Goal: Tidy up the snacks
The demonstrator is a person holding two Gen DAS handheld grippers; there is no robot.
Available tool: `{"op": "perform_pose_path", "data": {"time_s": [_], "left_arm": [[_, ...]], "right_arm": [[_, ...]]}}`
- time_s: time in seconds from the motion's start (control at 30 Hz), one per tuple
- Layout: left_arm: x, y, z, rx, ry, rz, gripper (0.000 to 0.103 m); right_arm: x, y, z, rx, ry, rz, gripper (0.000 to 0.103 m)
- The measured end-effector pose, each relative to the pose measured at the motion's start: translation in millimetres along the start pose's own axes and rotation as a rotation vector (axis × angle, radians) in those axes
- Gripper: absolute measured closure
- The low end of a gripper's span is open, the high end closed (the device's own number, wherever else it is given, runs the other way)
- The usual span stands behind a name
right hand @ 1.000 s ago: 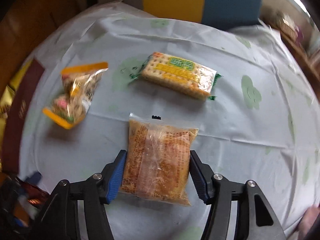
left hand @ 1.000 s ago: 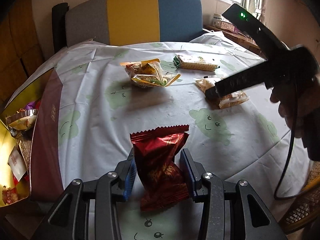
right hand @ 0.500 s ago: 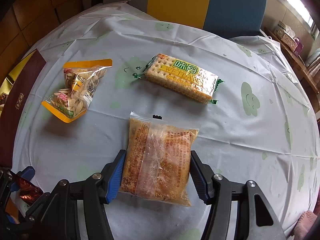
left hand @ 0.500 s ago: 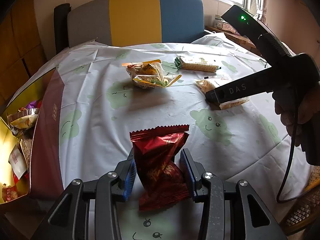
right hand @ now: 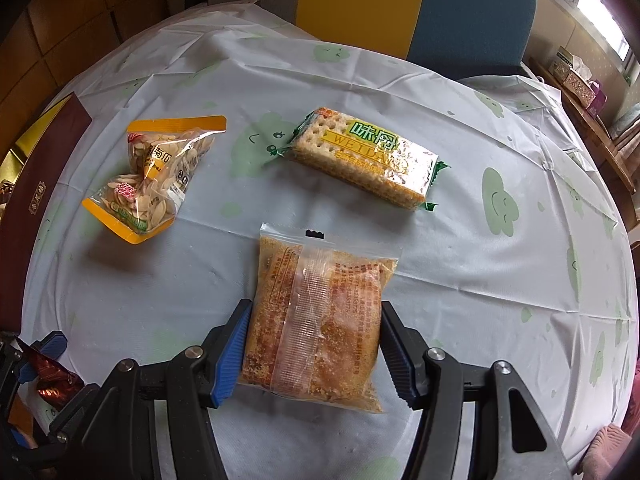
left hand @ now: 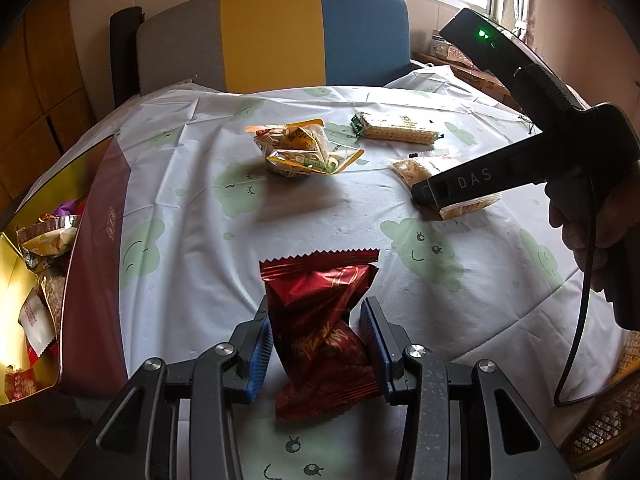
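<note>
Left wrist view: the left gripper [left hand: 318,340] has its blue pads clamped on both sides of a red foil snack packet [left hand: 320,320], which stands upright between them with its serrated top edge above the fingers, over the near part of the table. The tablecloth [left hand: 192,216] is white with green cloud faces. At the far left an open box [left hand: 96,240] with a dark red rim and gold lining holds several wrapped snacks. A bag of seeds [left hand: 300,152] with orange edges lies in the far middle, and a cracker pack [left hand: 396,132] lies beyond it to the right. A hand [left hand: 592,216] at the right edge holds the black handle of the other tool.

Right wrist view: the right gripper [right hand: 316,348] is closed on a clear packet of crumbed snack [right hand: 316,316]; both pads press its long sides. The packet lies lengthwise, near end between the fingers. Whether it rests on the cloth or is lifted cannot be told. A multicoloured chair back [right hand: 400,12] stands at the far side.
</note>
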State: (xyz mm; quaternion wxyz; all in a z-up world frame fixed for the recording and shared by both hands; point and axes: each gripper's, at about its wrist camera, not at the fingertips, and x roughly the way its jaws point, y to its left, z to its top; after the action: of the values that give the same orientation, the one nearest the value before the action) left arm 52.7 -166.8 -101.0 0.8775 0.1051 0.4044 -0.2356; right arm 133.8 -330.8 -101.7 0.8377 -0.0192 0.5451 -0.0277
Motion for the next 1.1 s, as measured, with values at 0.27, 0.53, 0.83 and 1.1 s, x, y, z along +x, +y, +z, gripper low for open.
{"op": "perform_pose_path", "data": {"time_s": [0.27,0.53,0.83,1.1], "left_arm": [[0,0,0,-0.003,0.0,0.004,0.059],[0,-2,2,-0.003,0.015,0.01,0.06],[-5,-2,7,-0.012,0.061,0.026,0.066],[-40,-3,16,-0.036,0.005,-0.008,0.065]], "right_arm": [[0,0,1,-0.007,0.0,-0.002,0.041],[-2,7,-1,-0.046,-0.013,-0.026,0.042],[-1,-4,-2,-0.021,-0.001,0.01,0.041],[-3,7,-5,-0.081,-0.028,-0.034,0.042]]}}
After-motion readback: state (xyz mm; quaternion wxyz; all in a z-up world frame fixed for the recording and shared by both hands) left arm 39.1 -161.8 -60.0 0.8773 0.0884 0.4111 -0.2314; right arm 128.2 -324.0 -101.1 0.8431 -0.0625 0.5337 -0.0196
